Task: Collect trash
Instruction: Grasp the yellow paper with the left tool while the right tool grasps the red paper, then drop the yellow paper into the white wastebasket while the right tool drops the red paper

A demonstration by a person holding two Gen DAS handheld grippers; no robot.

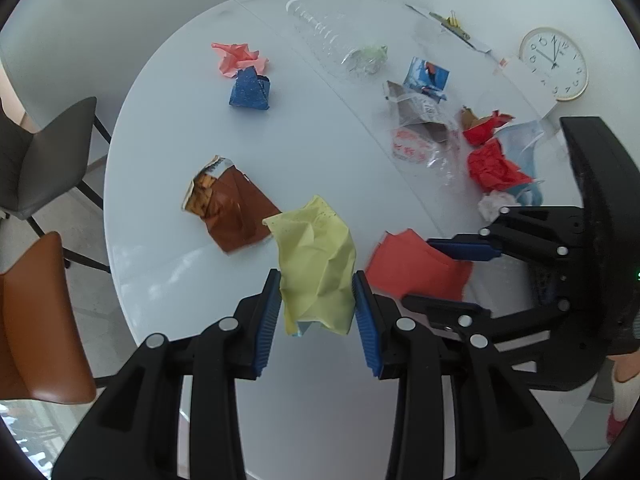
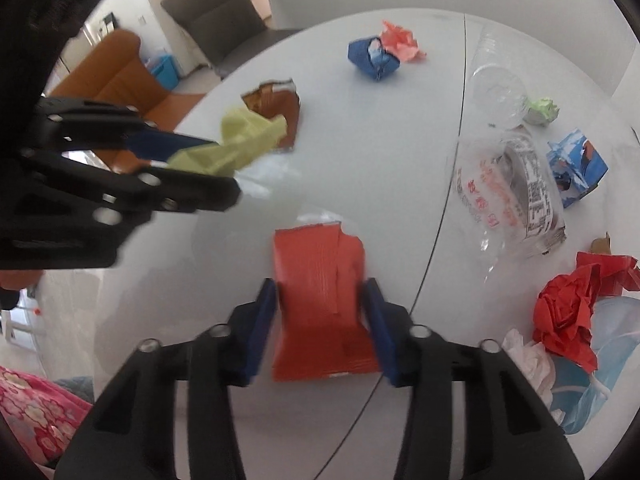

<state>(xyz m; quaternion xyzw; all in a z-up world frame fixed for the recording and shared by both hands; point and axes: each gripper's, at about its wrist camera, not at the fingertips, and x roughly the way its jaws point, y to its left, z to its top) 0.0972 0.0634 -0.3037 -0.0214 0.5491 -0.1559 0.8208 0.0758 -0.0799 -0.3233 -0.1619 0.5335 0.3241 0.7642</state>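
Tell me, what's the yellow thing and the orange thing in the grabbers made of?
The yellow wad in the left gripper looks like matte paper: sharp creases, no shine. The orange-red packet between the right gripper's pads looks like thin glossy plastic or foil wrapper: smooth, faint ridges, a torn silvery top edge. I can't be sure which.

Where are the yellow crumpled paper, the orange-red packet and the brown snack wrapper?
yellow crumpled paper (image 1: 318, 264): left wrist view, middle of the wad between the blue pads.
orange-red packet (image 2: 320, 304): right wrist view, its flat front face.
brown snack wrapper (image 1: 236, 208): left wrist view, glossy brown middle.
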